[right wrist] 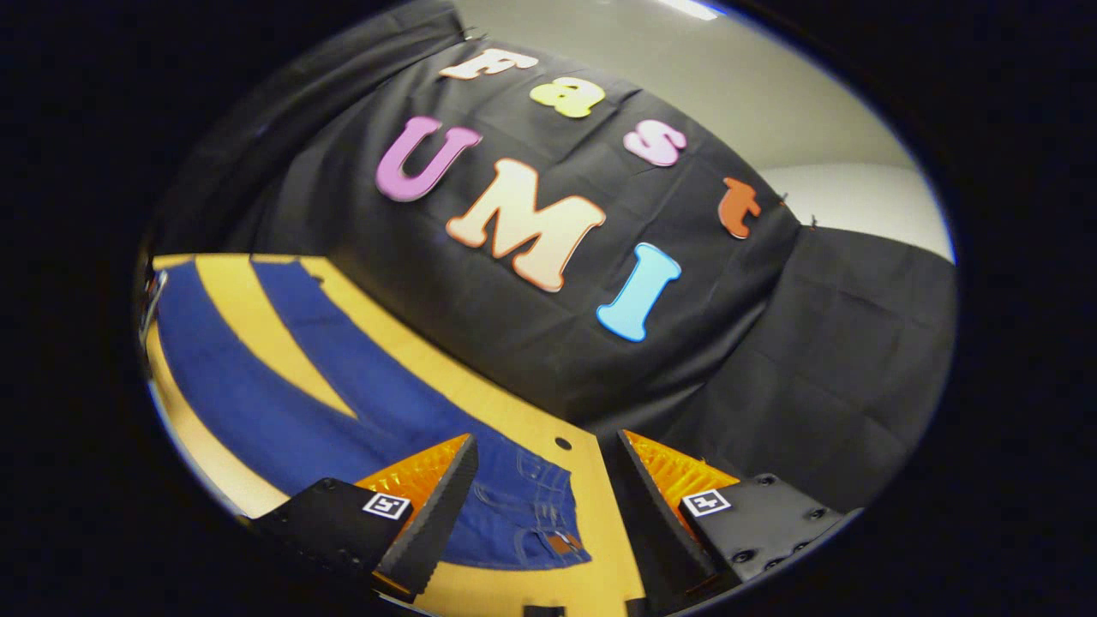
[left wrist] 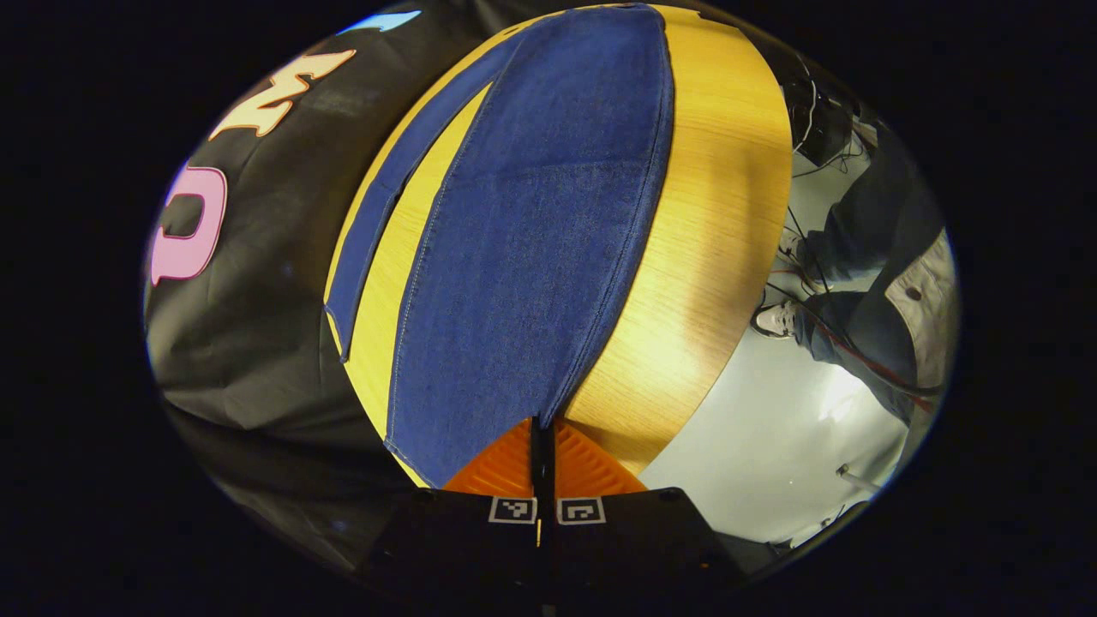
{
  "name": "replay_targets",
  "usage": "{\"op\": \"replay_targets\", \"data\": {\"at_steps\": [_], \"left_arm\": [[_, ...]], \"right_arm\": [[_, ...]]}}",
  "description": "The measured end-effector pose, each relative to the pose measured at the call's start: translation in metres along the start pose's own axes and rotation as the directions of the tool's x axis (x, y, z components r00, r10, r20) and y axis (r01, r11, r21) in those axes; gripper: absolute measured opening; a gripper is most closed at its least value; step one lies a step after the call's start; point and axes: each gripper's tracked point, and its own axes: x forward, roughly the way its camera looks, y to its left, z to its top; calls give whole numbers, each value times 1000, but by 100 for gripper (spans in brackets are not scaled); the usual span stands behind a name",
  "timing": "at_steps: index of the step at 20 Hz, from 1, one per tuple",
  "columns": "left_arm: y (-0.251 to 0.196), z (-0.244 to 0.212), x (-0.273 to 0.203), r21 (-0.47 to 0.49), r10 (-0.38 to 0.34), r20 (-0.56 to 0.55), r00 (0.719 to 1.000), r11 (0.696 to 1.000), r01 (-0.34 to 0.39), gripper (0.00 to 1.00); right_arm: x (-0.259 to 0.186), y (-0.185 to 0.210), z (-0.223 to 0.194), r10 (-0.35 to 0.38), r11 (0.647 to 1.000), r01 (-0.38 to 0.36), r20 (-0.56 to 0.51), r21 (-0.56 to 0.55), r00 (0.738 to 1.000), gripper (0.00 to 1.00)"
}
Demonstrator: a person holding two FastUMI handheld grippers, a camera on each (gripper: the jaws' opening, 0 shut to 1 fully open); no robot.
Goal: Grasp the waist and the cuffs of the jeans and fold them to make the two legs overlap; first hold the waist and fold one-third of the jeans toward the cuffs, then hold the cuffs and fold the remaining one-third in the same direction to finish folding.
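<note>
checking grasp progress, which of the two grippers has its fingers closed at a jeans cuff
The left gripper: its orange fingers meet at the cuff of the nearer jeans leg. The right gripper has its fingers spread wide above the waist, gripping nothing.

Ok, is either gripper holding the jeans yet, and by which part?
The left gripper is shut on the jeans at a leg's cuff edge. The right gripper is open above the waist, holding nothing.
</note>
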Motion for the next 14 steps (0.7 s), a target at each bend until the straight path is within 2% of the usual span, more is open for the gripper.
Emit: {"op": "replay_targets", "data": {"at_steps": [3,6,8,9,11,13,14], "left_arm": [[0,1,0,4,-1,-27,1000,1000,1,0],[0,-2,2,16,3,-54,999,1000,-2,0],[-1,-1,1,11,5,-69,998,1000,-4,0],[0,0,2,7,6,-76,997,1000,-6,0],[-1,0,1,6,9,-88,996,1000,-8,0],[-1,0,1,11,12,-100,995,1000,-11,0],[-1,-1,1,14,14,-107,994,1000,-13,0]], "right_arm": [[-6,12,-56,86,982,-99,-82,-164,993,99],[-8,29,-116,187,915,-240,-186,-324,965,99],[-11,42,-149,243,872,-322,-247,-368,938,99],[-12,45,-163,259,849,-352,-270,-394,927,99],[-8,55,-184,288,775,-414,-316,-477,904,99],[-12,67,-205,334,701,-487,-363,-521,870,100],[-9,72,-218,355,675,-521,-389,-523,850,100]]}}
